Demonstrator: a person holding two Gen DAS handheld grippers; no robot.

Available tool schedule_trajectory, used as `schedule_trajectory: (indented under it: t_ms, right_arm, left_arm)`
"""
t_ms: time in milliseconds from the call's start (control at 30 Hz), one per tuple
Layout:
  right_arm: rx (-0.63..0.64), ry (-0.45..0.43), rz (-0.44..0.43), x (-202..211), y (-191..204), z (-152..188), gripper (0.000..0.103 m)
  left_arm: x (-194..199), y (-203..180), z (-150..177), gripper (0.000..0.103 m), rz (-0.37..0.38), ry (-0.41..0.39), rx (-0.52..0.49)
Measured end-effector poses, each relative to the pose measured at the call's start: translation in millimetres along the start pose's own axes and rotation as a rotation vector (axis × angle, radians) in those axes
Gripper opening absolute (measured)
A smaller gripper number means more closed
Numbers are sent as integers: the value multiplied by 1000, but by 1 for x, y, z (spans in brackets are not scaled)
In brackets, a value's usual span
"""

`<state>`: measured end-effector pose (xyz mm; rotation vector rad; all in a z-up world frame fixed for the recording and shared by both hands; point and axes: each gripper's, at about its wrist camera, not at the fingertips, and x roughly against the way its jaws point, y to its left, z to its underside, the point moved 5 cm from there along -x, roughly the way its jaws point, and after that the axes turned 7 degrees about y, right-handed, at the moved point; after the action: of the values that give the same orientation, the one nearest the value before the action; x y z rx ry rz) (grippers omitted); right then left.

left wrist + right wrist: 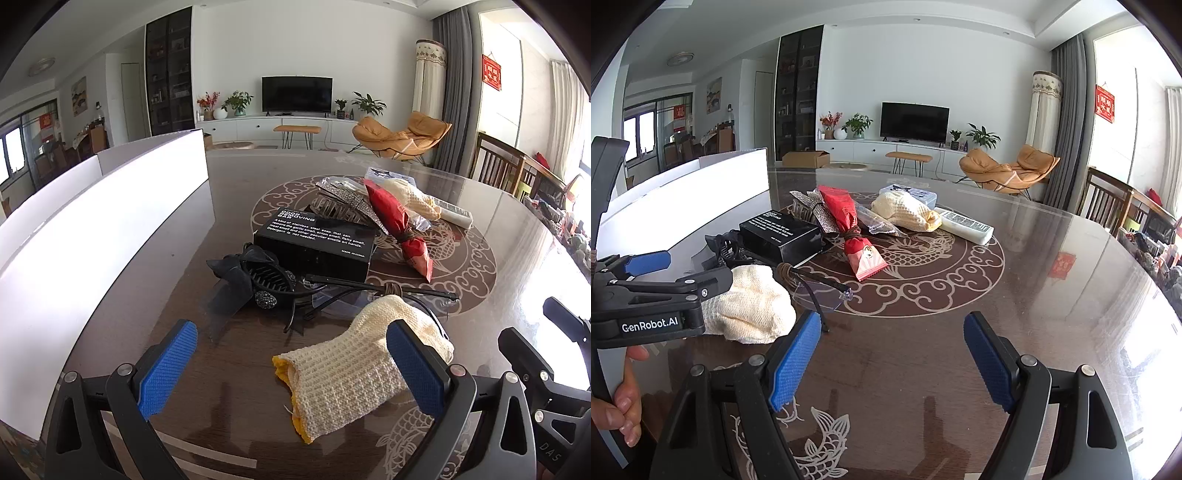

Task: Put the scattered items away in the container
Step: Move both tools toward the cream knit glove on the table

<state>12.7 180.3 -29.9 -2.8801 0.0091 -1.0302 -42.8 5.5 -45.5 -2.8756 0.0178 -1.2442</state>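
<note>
Both views are brightly lit by daylight from the windows [498, 96] at the right. The container [110, 221] wall is overexposed to plain white. Strong glare is spread across the glossy tabletop [1071, 280] on the window side, and faint shadows are cast beneath the jaws. Heavy fisheye bending and dark corner vignetting are noted. Focus is sharp throughout.

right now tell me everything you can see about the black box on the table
The black box is a flat rectangular carton, matte black, lying flat with white print on top reading "odor removing bar". It sits mid-table among the clutter, beside the white container. A sparkly hair clip lies against its far edge, a black bow clip sits at its near corner, and the red packet lies beside it. It looks closed; no fingers touch it.
</note>
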Motion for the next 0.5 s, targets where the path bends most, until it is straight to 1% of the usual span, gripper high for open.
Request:
schedule_trajectory:
  t_ms: [500]
  right_arm:
    - [-4, 8, 1, -2, 0, 0, 81]
  left_arm:
    - [-1, 0, 0, 103, 7, 3, 1]
